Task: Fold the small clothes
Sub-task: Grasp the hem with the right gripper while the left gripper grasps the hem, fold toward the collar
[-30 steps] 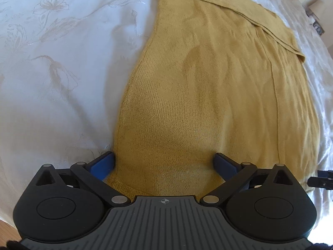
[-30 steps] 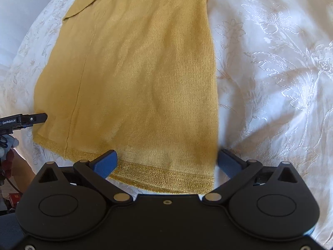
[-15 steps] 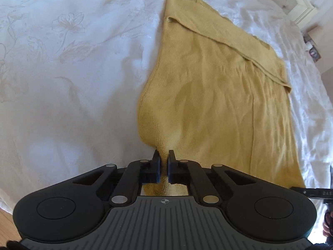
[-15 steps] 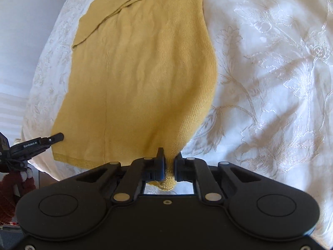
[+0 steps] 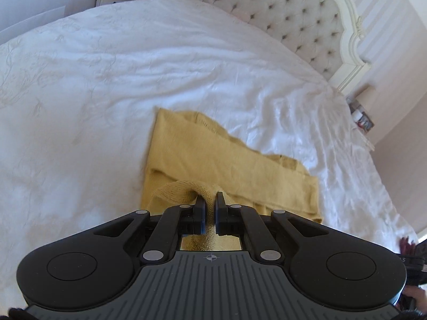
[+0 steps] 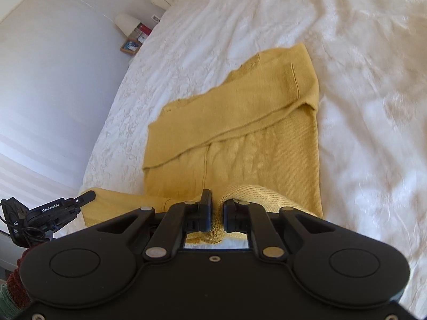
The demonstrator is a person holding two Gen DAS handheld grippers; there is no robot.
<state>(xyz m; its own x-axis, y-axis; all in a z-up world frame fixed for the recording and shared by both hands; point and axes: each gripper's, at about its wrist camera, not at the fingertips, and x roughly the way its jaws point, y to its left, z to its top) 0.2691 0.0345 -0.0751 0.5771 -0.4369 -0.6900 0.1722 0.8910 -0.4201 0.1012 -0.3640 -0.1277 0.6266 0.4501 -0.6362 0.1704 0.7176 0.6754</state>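
Both hand-held grippers, left (image 5: 210, 202) and right (image 6: 216, 204), pinch my mustard knit sweater's (image 6: 240, 122) hem; uneven carrying could skew the fold across the bed (image 5: 133, 66).

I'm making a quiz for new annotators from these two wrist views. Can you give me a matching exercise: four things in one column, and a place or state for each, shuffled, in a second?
Things:
1. yellow knit garment
2. left hand-held gripper
3. tufted headboard
4. white bedspread

Places or states:
A. stands at the far end of the bed
B. lies partly folded on the bed, near edge lifted
C. shut on the garment's hem
D. embroidered, spread under the garment

Pairs: 1-B, 2-C, 3-A, 4-D
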